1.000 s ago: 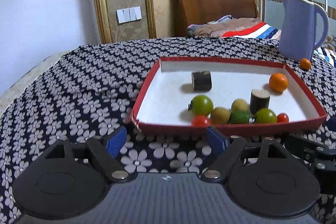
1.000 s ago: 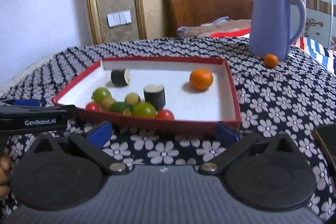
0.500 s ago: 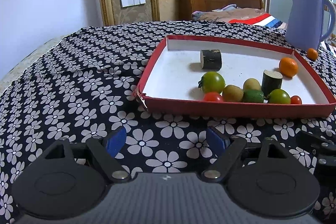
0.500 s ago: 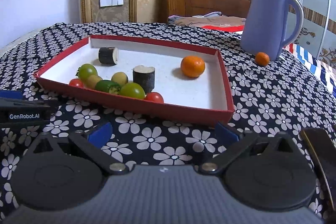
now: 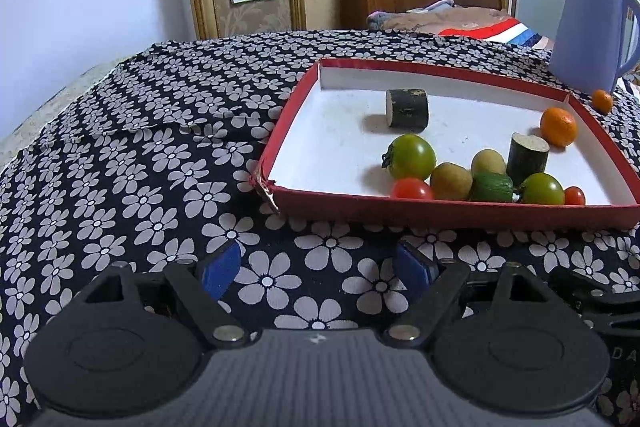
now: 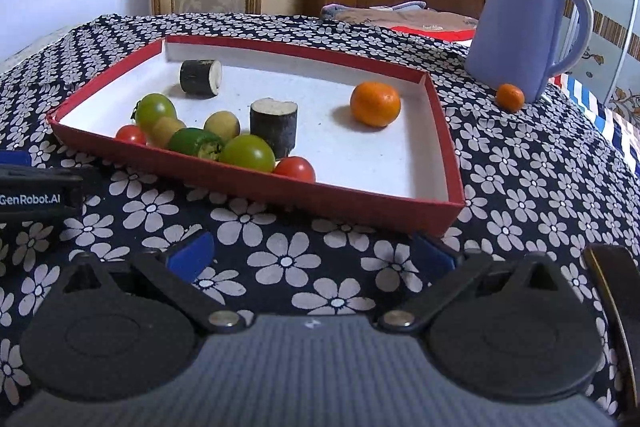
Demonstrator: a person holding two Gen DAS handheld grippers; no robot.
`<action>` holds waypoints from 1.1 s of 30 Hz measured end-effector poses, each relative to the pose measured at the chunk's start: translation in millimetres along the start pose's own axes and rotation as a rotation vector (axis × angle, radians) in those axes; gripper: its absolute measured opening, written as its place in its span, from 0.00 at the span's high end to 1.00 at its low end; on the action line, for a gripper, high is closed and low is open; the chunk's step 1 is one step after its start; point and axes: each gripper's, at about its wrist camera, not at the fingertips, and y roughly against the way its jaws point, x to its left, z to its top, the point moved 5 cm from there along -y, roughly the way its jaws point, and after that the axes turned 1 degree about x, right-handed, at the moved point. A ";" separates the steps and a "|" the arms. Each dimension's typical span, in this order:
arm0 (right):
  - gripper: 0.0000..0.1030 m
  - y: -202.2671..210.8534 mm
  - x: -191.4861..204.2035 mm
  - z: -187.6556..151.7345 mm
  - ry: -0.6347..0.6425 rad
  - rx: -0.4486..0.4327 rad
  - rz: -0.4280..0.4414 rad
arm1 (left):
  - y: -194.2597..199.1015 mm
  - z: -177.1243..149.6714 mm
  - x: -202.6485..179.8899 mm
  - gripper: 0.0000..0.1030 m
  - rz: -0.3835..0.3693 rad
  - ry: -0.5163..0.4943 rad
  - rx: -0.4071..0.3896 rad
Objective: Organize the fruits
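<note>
Red tray (image 6: 256, 187) now sits farther beyond both grippers' empty fingers (image 6: 188, 255).

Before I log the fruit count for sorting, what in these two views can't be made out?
- Red tray, both views: its near wall hides the bottoms of the front fruits, such as the red tomato.
- Small orange, left wrist view: too small to tell whether it touches the blue pitcher.
- Dark object, right wrist view: cut off by the right edge, unidentifiable.

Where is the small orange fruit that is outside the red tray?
In both views, the small orange fruit lies on the flowered cloth at the lavender plastic jug's base.
</note>
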 end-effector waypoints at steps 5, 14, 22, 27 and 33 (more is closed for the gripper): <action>0.00 -5.1 -4.0 -1.9 -0.034 0.008 0.022 | -4.1 -0.2 0.6 0.15 0.006 0.000 0.001; 0.00 -6.4 -7.4 -4.3 -0.066 0.004 0.046 | -5.5 -1.9 3.3 0.08 0.014 0.005 -0.008; 0.00 -6.9 -6.6 -4.5 -0.067 0.003 0.046 | -5.2 -2.9 3.3 0.07 0.019 0.007 -0.013; 0.00 -6.8 -6.6 -4.4 -0.067 0.004 0.046 | -5.3 -3.0 3.9 0.07 0.014 0.015 -0.010; 0.00 -6.8 -7.0 -4.6 -0.067 0.003 0.046 | -5.4 -3.1 4.8 0.06 0.016 0.015 -0.010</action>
